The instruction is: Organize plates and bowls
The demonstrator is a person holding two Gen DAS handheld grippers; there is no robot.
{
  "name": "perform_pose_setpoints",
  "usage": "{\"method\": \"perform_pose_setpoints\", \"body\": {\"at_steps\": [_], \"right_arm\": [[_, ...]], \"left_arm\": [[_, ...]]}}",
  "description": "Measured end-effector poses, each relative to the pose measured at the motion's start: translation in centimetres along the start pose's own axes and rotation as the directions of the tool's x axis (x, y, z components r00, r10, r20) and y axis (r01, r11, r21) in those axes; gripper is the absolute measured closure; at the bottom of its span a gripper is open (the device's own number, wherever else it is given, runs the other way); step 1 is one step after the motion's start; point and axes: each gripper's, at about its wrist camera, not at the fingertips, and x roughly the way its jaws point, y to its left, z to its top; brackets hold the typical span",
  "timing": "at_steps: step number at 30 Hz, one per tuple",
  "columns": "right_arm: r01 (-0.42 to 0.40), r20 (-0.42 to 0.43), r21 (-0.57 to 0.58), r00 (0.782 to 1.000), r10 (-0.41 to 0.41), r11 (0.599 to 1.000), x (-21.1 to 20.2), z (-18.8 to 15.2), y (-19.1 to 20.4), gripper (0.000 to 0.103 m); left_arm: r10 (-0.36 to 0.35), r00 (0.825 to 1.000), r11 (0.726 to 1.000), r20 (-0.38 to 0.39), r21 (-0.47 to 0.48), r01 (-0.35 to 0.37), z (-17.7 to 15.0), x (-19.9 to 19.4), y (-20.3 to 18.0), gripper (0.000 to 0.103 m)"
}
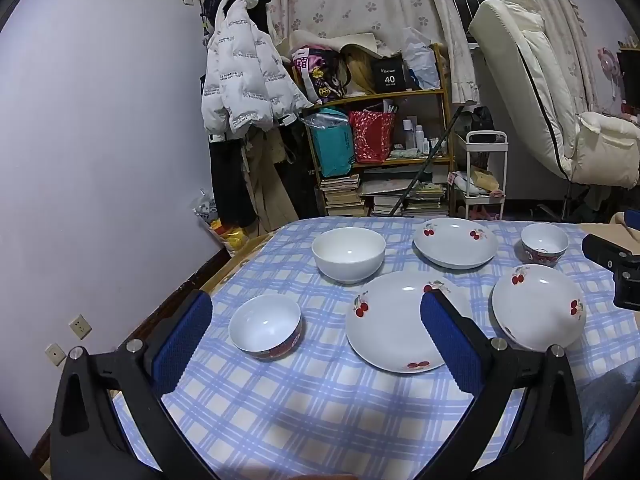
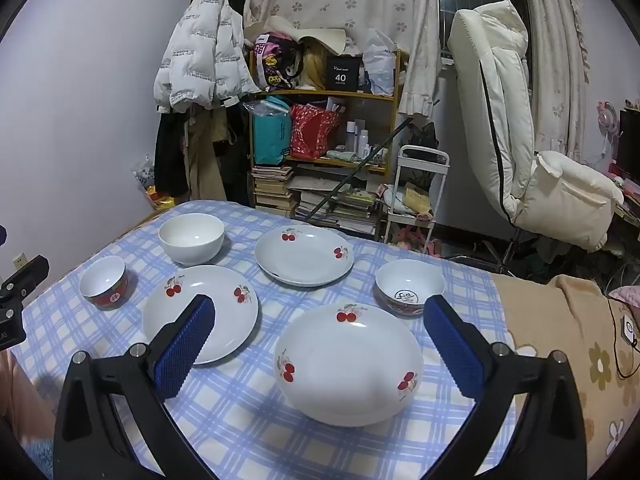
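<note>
Six dishes sit apart on a blue checked tablecloth [image 1: 320, 408]. In the left wrist view: a plain white bowl [image 1: 348, 254], a red-sided bowl [image 1: 265, 326], a second red-sided bowl [image 1: 544, 244], and three cherry-print plates at the centre [image 1: 392, 320], the far side [image 1: 456, 242] and the right [image 1: 538, 306]. My left gripper [image 1: 316, 302] hovers open over the near bowl and the centre plate, holding nothing. In the right wrist view my right gripper [image 2: 320, 304] stands open above the nearest cherry plate [image 2: 348, 364], between another plate [image 2: 232, 320] and a red-sided bowl [image 2: 410, 288].
Beyond the table stand a cluttered wooden shelf [image 1: 380, 128], a hanging white puffer jacket [image 1: 244, 76], a small white cart [image 2: 416, 188] and a cream reclining chair [image 2: 512, 128]. A tan flowered blanket [image 2: 560, 320] lies right of the tablecloth. A wall [image 1: 100, 160] runs along the left.
</note>
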Motion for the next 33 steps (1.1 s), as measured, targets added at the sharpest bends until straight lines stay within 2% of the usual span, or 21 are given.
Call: {"method": "perform_pose_setpoints", "body": {"at_steps": [18, 33], "right_arm": [[-0.001, -0.002, 0.002, 1.0, 0.001, 1.0, 0.2, 0.0, 0.0, 0.0], [0.0, -0.009, 0.003, 1.0, 0.0, 1.0, 0.3, 0.0, 0.0, 0.0]], "left_arm": [[-0.001, 1.0, 1.0, 0.004, 0.01, 0.001, 0.0, -0.7, -1.1, 0.001], [0.001, 1.0, 1.0, 0.01, 0.016, -0.002, -0.3, -0.3, -0.5, 0.001]]}}
